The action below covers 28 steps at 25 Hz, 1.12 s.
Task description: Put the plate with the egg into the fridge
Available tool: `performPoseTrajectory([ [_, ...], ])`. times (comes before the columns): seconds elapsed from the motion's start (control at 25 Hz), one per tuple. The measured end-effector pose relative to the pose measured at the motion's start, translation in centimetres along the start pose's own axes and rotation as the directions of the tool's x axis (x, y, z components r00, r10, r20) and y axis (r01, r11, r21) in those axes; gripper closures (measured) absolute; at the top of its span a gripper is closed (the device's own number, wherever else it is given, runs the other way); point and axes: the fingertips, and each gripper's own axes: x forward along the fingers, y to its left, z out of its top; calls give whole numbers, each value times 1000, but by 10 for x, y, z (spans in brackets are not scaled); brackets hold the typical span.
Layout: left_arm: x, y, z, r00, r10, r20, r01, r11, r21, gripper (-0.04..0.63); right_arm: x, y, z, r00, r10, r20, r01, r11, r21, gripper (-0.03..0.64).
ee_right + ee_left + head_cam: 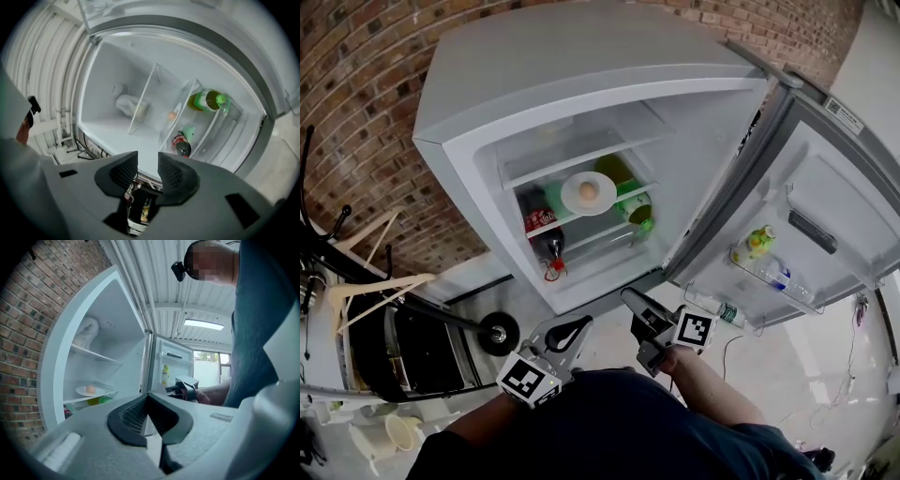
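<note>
The white plate (588,193) with the egg (589,190) rests on the middle shelf inside the open fridge (478,84). The left gripper view shows the plate (90,391) at its left, and the right gripper view shows the egg (172,115) deep in the tilted cabinet. Both grippers hang in front of the fridge, below its opening and apart from the plate. My left gripper (579,324) (147,395) is shut, its pads meeting at the tips with nothing between them. My right gripper (636,309) (147,164) is open and empty.
Green bottles (630,202) (206,100) lie beside the plate, and a cola bottle (546,246) (181,144) sits below it. The fridge door (825,187) swings open to the right with bottles (757,242) in its rack. A brick wall and a rack with hangers (370,291) stand left.
</note>
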Motion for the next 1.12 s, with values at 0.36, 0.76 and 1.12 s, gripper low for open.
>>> performPoseTrajectory([
  [0.36, 4, -9, -3, 999, -30, -17, 30, 1000, -2, 592, -13, 20, -35, 990, -78, -121, 14, 886, -463, 543],
  [0.76, 4, -15, -4, 999, -28, -23, 28, 1000, -1, 592, -17, 41, -52, 989, -111, -100, 0, 668, -744, 606],
  [1.12, 3, -20, -4, 999, -23, -24, 24, 1000, 14, 592, -18, 45, -58, 987, -125, -105, -5, 619, -786, 607],
])
